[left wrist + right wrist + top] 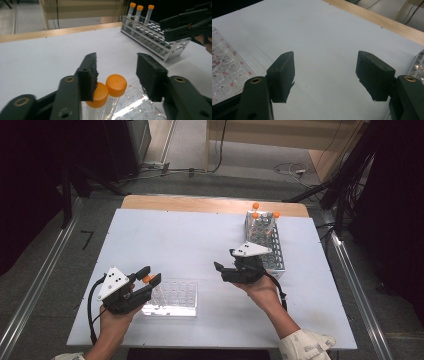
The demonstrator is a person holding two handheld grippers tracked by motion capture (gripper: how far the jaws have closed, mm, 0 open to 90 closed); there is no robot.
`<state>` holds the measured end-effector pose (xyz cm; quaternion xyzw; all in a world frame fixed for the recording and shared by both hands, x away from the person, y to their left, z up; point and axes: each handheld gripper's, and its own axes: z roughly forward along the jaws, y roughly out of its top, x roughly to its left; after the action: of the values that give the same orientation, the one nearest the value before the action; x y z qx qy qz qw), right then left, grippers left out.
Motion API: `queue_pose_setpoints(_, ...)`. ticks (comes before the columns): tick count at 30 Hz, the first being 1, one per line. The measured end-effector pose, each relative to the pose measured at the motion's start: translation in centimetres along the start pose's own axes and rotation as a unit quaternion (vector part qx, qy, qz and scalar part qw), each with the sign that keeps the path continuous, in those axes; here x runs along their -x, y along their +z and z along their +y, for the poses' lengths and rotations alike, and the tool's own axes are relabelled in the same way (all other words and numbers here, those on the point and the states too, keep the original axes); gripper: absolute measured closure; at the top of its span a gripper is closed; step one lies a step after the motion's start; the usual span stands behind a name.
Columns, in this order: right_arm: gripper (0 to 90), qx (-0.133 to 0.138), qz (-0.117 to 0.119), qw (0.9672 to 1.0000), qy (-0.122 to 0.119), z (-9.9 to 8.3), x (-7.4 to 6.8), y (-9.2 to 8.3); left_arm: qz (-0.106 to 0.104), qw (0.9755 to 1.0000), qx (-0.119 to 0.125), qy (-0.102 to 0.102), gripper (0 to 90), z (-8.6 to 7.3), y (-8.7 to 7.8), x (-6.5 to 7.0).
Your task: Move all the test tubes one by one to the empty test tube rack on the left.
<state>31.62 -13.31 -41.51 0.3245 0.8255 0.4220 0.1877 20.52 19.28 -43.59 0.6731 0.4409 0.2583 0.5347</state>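
1. Tubes (110, 96): two orange-capped ones standing in clear rack (172, 298), seven o'clock on table (165, 240).
2. Left gripper (149, 276): spread, nothing pinched.
3. Right gripper (227, 260): spread, empty.
4. Still left: three in metal rack (267, 245), one o'clock.

A white table top (165, 240) is lying across a wooden bench edge (200, 204) that is showing along the far side. Grey floor (45, 265) is spreading round it, with metal rails (30, 300) running down both sides. Loose cables (292, 169) are lying on the floor past the far edge, near a pale wooden panel (280, 132). Dark equipment (125, 145) is standing at the far left, dark stands (350, 175) at the far right.
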Motion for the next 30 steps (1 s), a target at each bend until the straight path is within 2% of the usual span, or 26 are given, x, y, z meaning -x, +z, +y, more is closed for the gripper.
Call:
queue_pose_setpoints(5,30.2,0.005,-0.014,0.9998,0.01,-0.1,0.6,0.0,-0.001,0.9999,0.012,0.004,37.9,0.2,-0.1,0.2)
queue_pose_setpoints(9,31.2,0.017,-0.03,0.9993,0.018,0.0,1.3,-0.2,0.008,0.9998,0.016,0.01,31.4,0.3,-0.2,0.5)
queue_pose_setpoints(14,31.3,0.029,-0.055,0.9972,0.04,0.0,2.4,-0.4,0.017,0.9994,0.026,0.016,29.4,0.4,-0.4,0.8)
queue_pose_setpoints(18,31.3,0.039,-0.082,0.9949,0.045,0.3,3.2,-0.5,0.018,0.9993,0.028,0.018,29.4,0.5,-0.4,0.9)
queue_pose_setpoints(24,32.3,0.049,-0.131,0.988,0.065,0.5,5.4,-0.7,0.02,0.9992,0.032,0.014,29.5,0.5,-0.5,0.8)
queue_pose_setpoints(30,34.1,0.052,-0.172,0.9789,0.096,0.2,8.2,-0.5,0.018,0.9992,0.031,0.015,29.5,0.5,-0.5,0.8)
